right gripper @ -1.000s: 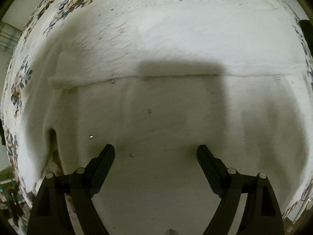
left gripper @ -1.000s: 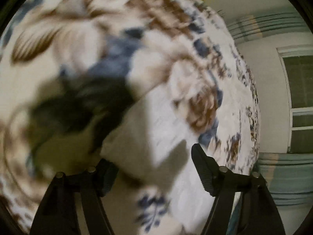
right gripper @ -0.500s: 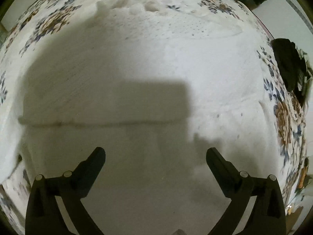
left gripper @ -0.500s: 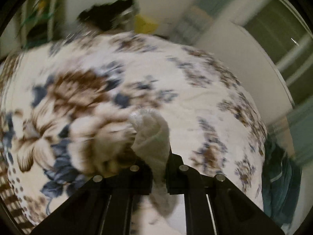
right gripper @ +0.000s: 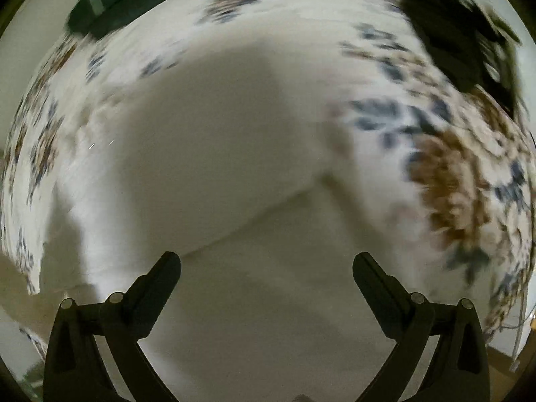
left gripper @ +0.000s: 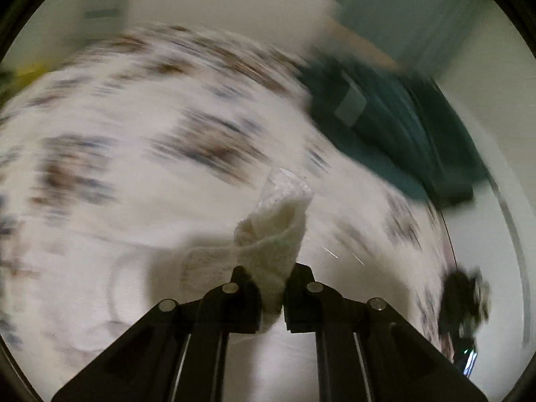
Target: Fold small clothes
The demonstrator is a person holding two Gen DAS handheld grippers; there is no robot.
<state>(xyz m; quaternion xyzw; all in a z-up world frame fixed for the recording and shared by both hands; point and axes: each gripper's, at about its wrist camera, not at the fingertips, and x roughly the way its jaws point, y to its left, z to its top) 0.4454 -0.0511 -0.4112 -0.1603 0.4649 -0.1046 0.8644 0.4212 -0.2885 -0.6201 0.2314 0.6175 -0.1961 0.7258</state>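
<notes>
A white knitted garment (right gripper: 234,140) lies spread on a floral bedspread (right gripper: 452,174) and fills most of the right wrist view, with a fold line running across it. My right gripper (right gripper: 266,269) is open and empty just above the garment. My left gripper (left gripper: 272,283) is shut on a corner of the white garment (left gripper: 274,231), which sticks up between its fingers. The left wrist view is motion-blurred.
A dark teal folded cloth (left gripper: 395,124) lies at the far side of the bed; it also shows in the right wrist view (right gripper: 110,3). A black crumpled item (right gripper: 462,40) lies at the bed's right part, seen too in the left view (left gripper: 462,301).
My left gripper closed on the garment's corner and has swung it round, lifted. My right gripper stayed open and shifted over the garment toward the right.
</notes>
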